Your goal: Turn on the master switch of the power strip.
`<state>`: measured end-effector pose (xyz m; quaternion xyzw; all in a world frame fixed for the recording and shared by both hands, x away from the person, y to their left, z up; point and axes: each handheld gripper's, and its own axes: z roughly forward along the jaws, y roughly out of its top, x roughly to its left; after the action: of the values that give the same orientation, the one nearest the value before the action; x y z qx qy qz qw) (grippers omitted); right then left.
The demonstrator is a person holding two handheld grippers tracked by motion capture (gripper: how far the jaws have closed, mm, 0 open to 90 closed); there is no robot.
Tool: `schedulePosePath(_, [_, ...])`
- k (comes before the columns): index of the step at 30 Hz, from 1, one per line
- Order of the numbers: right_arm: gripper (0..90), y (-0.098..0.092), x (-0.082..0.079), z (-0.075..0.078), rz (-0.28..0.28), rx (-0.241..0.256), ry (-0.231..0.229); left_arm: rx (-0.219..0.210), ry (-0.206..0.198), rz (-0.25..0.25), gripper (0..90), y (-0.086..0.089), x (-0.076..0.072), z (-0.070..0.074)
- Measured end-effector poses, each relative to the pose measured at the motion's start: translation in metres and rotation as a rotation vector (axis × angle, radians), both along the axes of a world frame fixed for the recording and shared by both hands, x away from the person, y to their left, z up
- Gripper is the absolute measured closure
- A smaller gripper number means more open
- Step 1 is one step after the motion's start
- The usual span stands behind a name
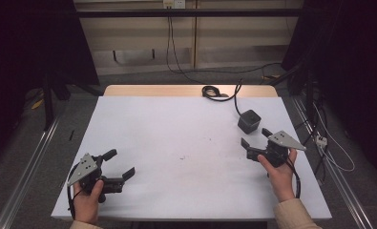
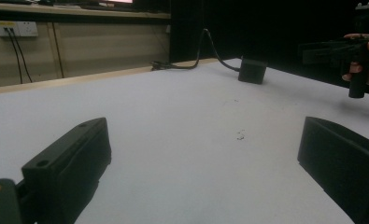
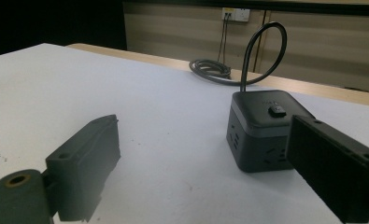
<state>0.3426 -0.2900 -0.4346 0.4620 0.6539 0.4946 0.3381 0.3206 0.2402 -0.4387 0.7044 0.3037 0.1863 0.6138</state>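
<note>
A black cube-shaped power strip (image 1: 249, 120) stands on the white table (image 1: 176, 138) at the right, its cable running back to a coil (image 1: 212, 91) at the far edge. My right gripper (image 1: 256, 137), held in a hand, hovers just in front of the cube, open and empty. In the right gripper view (image 3: 210, 163) the cube (image 3: 261, 130) sits close ahead, partly behind the right-hand jaw. My left gripper (image 1: 120, 163) is at the near left, open, with nothing between its jaws. The left gripper view (image 2: 201, 158) looks across bare table toward the distant cube (image 2: 252, 71).
The table's wooden back edge (image 1: 191, 90) carries the coiled cable (image 3: 210, 70). A wall socket (image 3: 236, 14) with plugged leads is on the far wall. Loose cables (image 1: 334, 157) lie on the floor to the right. Small dark specks (image 2: 240, 135) mark the table's middle.
</note>
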Motion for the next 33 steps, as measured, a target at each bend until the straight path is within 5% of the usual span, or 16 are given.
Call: schedulePosePath(33, [14.1,-0.006,0.02,0.002,-0.016,0.015,0.009,-0.008,0.001,-0.006,2.5,-0.003,0.0,0.0])
